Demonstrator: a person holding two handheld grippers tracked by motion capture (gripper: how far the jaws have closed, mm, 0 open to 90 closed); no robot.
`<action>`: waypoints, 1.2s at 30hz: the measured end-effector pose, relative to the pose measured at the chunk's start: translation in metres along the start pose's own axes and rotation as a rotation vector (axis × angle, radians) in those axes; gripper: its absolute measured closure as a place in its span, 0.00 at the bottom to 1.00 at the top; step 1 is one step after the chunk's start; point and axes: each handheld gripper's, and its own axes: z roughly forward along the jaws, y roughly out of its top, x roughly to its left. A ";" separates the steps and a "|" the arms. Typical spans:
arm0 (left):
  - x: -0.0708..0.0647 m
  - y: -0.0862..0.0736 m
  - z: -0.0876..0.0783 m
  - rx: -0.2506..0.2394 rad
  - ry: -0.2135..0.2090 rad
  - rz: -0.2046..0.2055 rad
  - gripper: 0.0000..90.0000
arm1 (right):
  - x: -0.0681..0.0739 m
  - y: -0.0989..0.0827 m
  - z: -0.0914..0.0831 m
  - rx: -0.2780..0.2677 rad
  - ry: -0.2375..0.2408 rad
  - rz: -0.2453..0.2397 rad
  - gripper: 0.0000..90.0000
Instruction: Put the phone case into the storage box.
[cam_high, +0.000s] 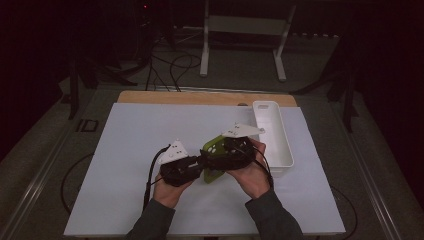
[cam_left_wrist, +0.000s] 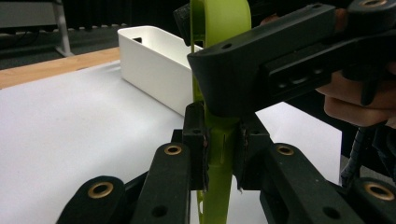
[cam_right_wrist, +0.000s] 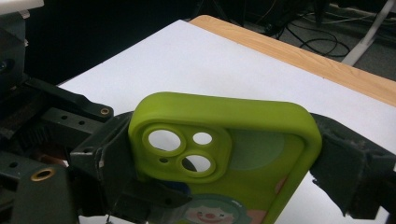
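Note:
A lime-green phone case (cam_high: 212, 176) with camera holes and a cartoon clown print is held up over the white sheet, between both grippers. My left gripper (cam_high: 202, 162) is shut on its thin edge; in the left gripper view its pads (cam_left_wrist: 198, 140) press the case (cam_left_wrist: 219, 28) from both sides. My right gripper (cam_high: 222, 152) is shut across the case's width. In the right gripper view the case (cam_right_wrist: 261, 154) sits between its black jaws. One of its fingers (cam_left_wrist: 261, 60) crosses the case in the left gripper view.
A long white bin (cam_high: 287, 150) stands at the right of the white sheet (cam_high: 150, 130), close behind the right hand. The wooden table edge (cam_high: 200, 97) runs along the far side. Cables and a white stand lie on the floor beyond.

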 end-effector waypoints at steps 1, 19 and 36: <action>0.000 0.000 0.000 0.001 -0.001 0.001 0.87 | 0.000 0.000 0.000 0.000 0.001 -0.001 0.16; 0.002 0.000 0.002 0.028 0.015 -0.017 0.65 | 0.002 0.001 -0.002 0.006 -0.018 -0.020 0.17; 0.003 -0.001 -0.003 0.032 0.116 -0.020 0.11 | 0.001 0.002 -0.002 0.005 -0.025 -0.007 0.17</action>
